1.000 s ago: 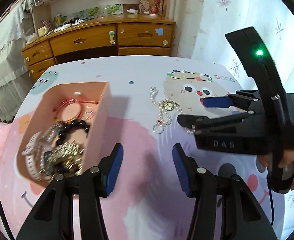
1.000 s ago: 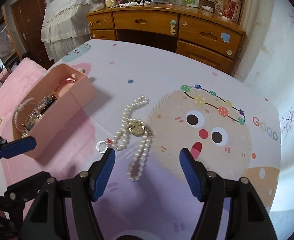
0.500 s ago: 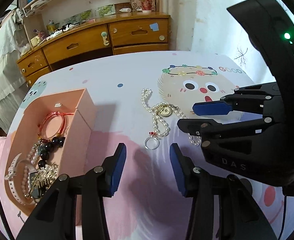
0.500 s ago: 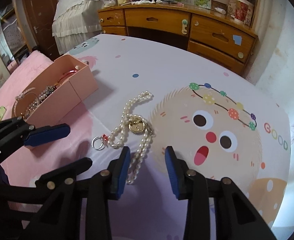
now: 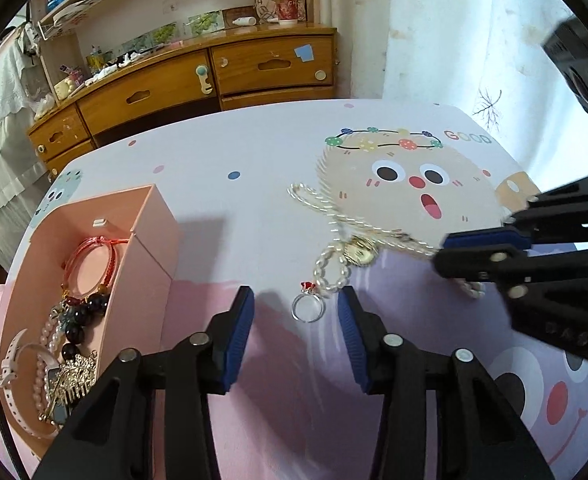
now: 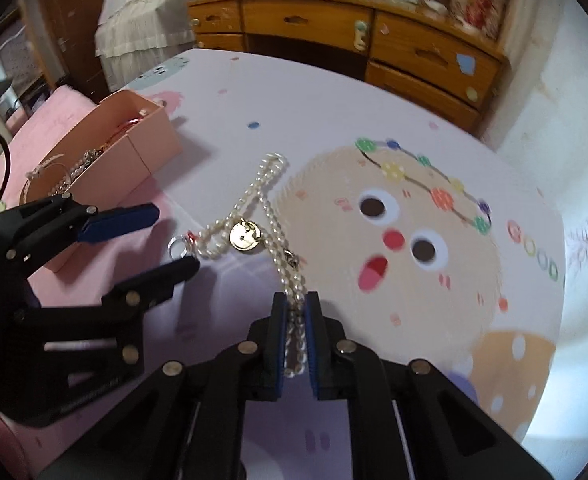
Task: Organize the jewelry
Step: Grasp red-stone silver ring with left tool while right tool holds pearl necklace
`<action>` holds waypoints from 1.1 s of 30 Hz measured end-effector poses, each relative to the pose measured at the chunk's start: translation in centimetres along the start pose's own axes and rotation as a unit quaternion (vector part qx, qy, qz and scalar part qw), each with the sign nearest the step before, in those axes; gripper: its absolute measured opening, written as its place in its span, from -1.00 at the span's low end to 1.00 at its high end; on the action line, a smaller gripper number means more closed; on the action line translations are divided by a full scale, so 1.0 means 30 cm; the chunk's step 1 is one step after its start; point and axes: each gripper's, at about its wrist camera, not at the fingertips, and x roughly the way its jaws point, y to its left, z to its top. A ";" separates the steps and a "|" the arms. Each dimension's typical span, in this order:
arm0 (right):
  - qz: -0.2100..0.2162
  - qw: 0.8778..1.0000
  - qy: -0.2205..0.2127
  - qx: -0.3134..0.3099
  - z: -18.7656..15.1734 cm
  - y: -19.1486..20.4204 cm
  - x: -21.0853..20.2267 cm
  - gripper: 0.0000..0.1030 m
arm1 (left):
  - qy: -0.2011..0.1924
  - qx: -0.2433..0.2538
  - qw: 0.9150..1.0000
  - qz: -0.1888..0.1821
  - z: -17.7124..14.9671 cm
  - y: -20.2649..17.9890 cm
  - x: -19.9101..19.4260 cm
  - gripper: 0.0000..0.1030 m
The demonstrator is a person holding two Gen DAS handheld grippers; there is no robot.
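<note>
A pearl necklace (image 6: 269,200) with a gold pendant (image 6: 245,236) lies on the cartoon-print table. My right gripper (image 6: 296,308) is shut on its near end, with beads showing between the blue pads. In the left wrist view the necklace (image 5: 326,208) looks blurred and stretches towards the right gripper (image 5: 450,250). A small silver ring (image 5: 307,312) with a red stone lies between the jaws of my left gripper (image 5: 296,308). Those jaws are closing, and the pads are still apart from the ring. The pink box (image 5: 149,240) on the left holds several bracelets and a watch.
A wooden dresser (image 5: 213,80) stands beyond the far table edge, and a white wall (image 5: 454,40) runs along the right. In the right wrist view a pink bed cover (image 6: 45,108) lies beside the box (image 6: 149,148). The ring (image 6: 178,246) lies between the left gripper's fingers (image 6: 117,220).
My right gripper's jaws went from wide apart to shut on the necklace end. My left gripper came forward and down until the ring lay between its narrowing jaws.
</note>
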 end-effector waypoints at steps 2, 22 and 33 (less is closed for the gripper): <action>-0.016 1.000 0.011 0.018 -0.021 -0.020 -0.013 -0.84 | -0.001 -0.003 1.000 -0.010 0.000 0.001 0.002 -0.47; 0.030 0.988 0.020 0.151 -0.136 -0.087 -0.120 -1.00 | -0.019 -0.049 0.998 -0.043 0.009 0.054 -0.076 -0.74; -0.009 0.993 0.045 0.108 -0.056 -0.062 -0.070 -0.85 | -0.035 -0.044 0.998 -0.035 0.016 0.060 -0.130 -0.74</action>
